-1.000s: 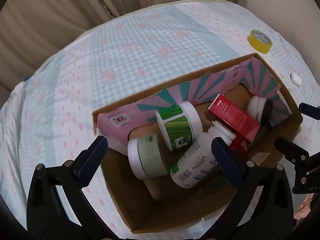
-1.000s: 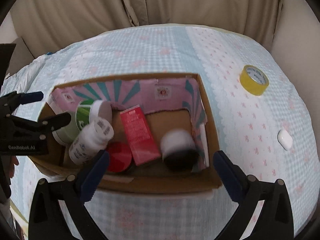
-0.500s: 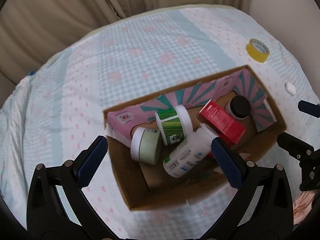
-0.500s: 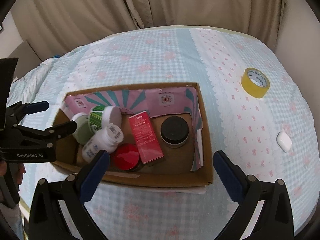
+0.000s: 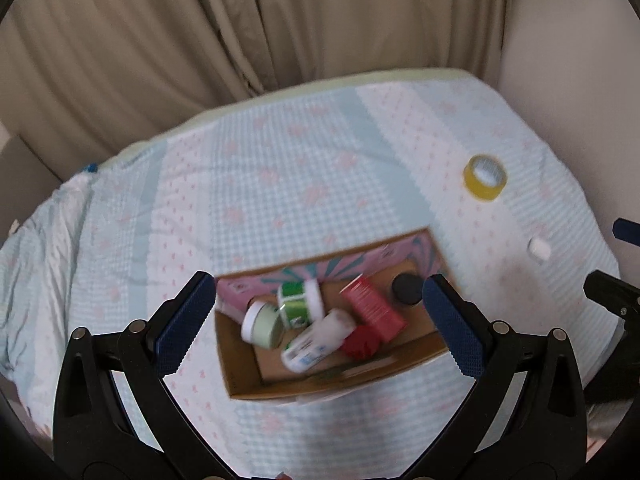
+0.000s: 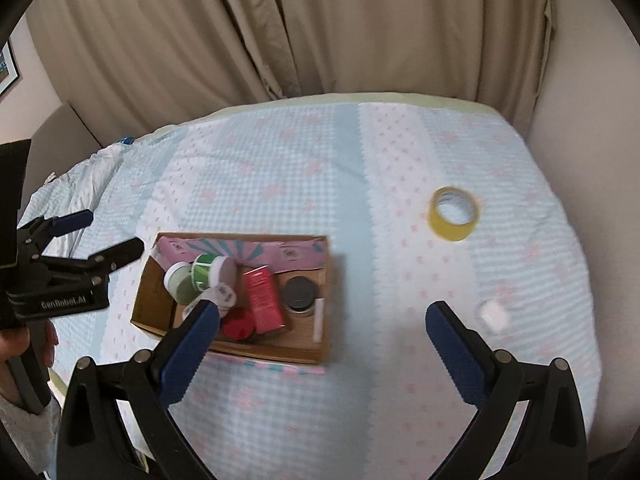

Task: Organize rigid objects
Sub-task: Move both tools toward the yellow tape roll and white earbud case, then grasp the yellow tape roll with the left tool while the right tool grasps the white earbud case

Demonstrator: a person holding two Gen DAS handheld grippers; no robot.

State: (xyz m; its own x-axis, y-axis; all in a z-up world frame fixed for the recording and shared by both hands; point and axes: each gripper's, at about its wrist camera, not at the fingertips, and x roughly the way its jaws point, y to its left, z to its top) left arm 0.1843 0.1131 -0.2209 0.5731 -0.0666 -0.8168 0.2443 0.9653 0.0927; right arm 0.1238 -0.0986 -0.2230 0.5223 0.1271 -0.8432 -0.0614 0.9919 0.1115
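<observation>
Both tools were spread apart and held nothing. In the left wrist view the left tool framed the cardboard box at lower centre, on the bed. Inside lay a white bottle, a green jar, a pale jar, a red carton, a red lid and a black-lidded jar. In the right wrist view the right tool hung right of the box, with a yellow tape roll at upper right and a small white case just beside its right finger.
</observation>
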